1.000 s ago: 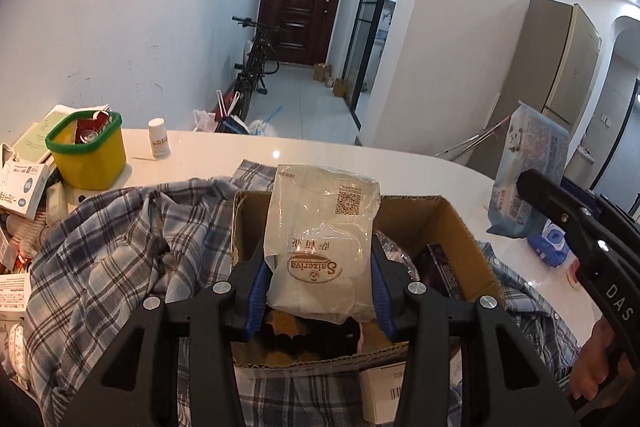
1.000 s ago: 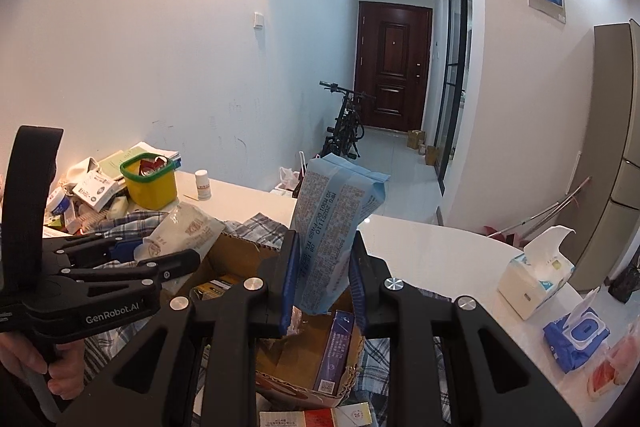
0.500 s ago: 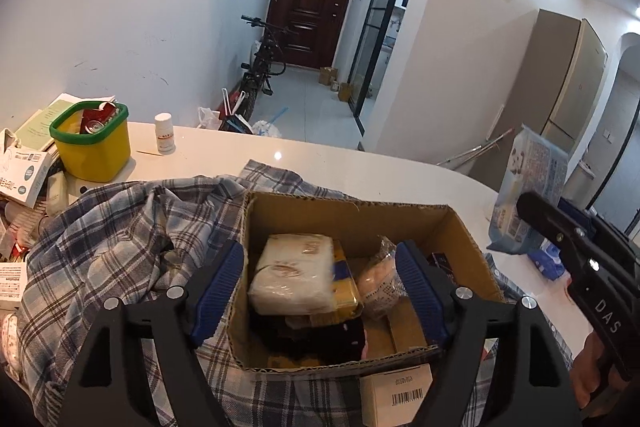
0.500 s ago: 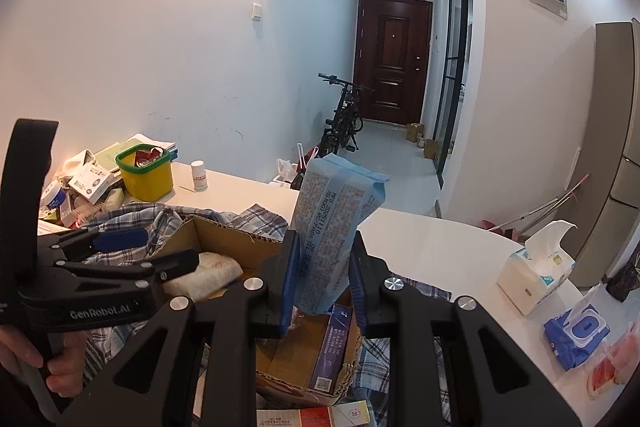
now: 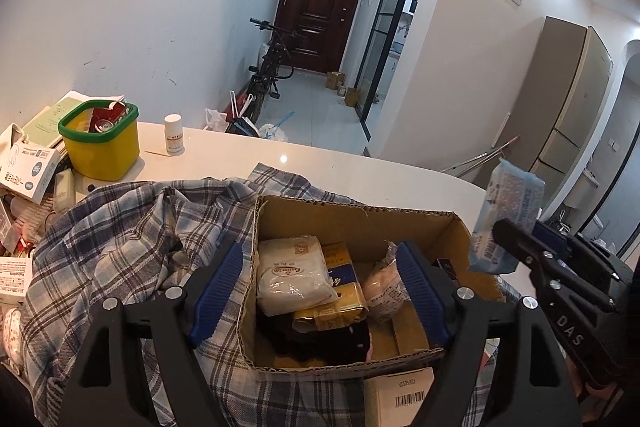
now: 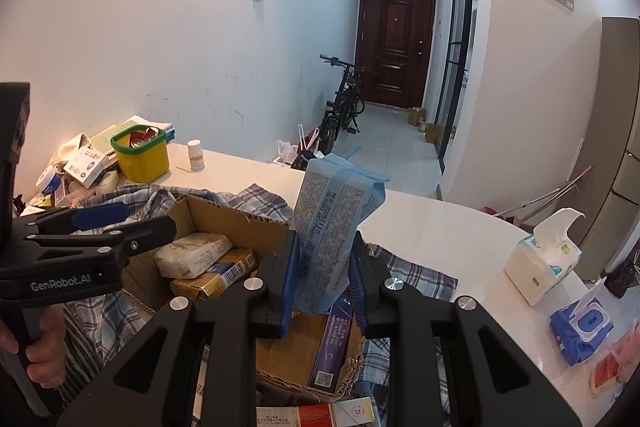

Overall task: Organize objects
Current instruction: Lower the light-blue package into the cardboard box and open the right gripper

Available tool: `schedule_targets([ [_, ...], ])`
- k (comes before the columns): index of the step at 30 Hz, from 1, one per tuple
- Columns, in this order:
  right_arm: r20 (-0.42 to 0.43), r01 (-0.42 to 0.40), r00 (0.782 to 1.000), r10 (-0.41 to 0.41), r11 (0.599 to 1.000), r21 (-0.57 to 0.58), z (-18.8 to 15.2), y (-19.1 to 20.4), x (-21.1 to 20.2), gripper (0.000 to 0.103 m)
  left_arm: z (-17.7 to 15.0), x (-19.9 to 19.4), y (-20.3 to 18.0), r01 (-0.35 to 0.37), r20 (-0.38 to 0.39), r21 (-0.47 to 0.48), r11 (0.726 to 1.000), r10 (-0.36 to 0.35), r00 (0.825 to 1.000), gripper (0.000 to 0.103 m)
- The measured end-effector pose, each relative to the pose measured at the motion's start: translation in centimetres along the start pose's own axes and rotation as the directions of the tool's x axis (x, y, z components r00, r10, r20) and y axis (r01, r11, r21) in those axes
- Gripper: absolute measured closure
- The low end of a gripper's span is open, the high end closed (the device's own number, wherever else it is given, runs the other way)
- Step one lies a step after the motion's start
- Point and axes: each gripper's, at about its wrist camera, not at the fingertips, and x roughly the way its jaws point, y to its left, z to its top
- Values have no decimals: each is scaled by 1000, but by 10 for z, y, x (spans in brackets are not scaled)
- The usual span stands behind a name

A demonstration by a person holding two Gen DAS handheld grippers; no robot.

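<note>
Currently, the left gripper (image 5: 320, 283) hangs over the open cardboard box (image 5: 360, 223) with its jaws spread wide and nothing between its blue pads (image 5: 218, 289). The white bag (image 5: 292, 273) lies inside the box at its left side, flat, clear of both pads. Beside it, toward the middle, rests a yellow packet (image 5: 340, 291), and a pinkish wrapped item (image 5: 384, 287) sits to the right of that. A dark item (image 5: 320, 339) fills the near part of the box floor.

The right gripper (image 6: 322, 279) is clenched on a blue pack (image 6: 336, 227). The pack stands upright between the pads, gripped at its lower part, with its top leaning slightly right. It is held above the right part of the box (image 6: 240, 223); a purple carton (image 6: 334, 343) stands on edge in the box below it. In the left wrist view the same pack (image 5: 508, 215) shows just beyond the right wall of the box.

The box sits on a plaid shirt (image 5: 120, 255) spread over the white counter (image 5: 360, 175). On the left of the counter stand a yellow tub (image 5: 102, 143) with a green rim and a small white bottle (image 5: 174, 135), well apart from the box. On the right lie a tissue pack (image 6: 544, 259) and a blue wipes pack (image 6: 580, 331). A hand (image 6: 40, 343) grips the handle of the left gripper.
</note>
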Motion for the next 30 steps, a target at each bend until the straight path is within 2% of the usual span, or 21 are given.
schedule_targets([
  [10, -40, 6, 999, -6, 1000, -9, -6, 0, 12, 80, 0, -7, -4, -14, 21, 22, 1000, 13, 1000, 22],
  [13, -53, 7, 999, -7, 1000, -10, -7, 0, 15, 77, 0, -10, -5, -15, 32, 30, 999, 14, 999, 22],
  [14, -53, 13, 999, -13, 1000, -9, -8, 0, 15, 75, 0, -10, -5, -16, 34, 31, 999, 15, 999, 22],
  [17, -41, 18, 999, -18, 1000, 3, -7, -3, 13, 51, 1, -11, -5, -15, 39, 30, 999, 14, 999, 22],
  [20, -22, 23, 999, -23, 1000, 14, -4, -5, 9, 50, 1, -12, -6, -14, 40, 30, 999, 13, 999, 22],
  [23, -8, 28, 1000, -28, 999, 25, -3, -7, 5, 45, 1, -13, -7, -17, 51, 37, 999, 16, 999, 22],
  [30, 30, 54, 998, -55, 997, 49, 1, -11, -6, 34, 1, -31, -20, -82, 145, 91, 992, 68, 987, 21],
])
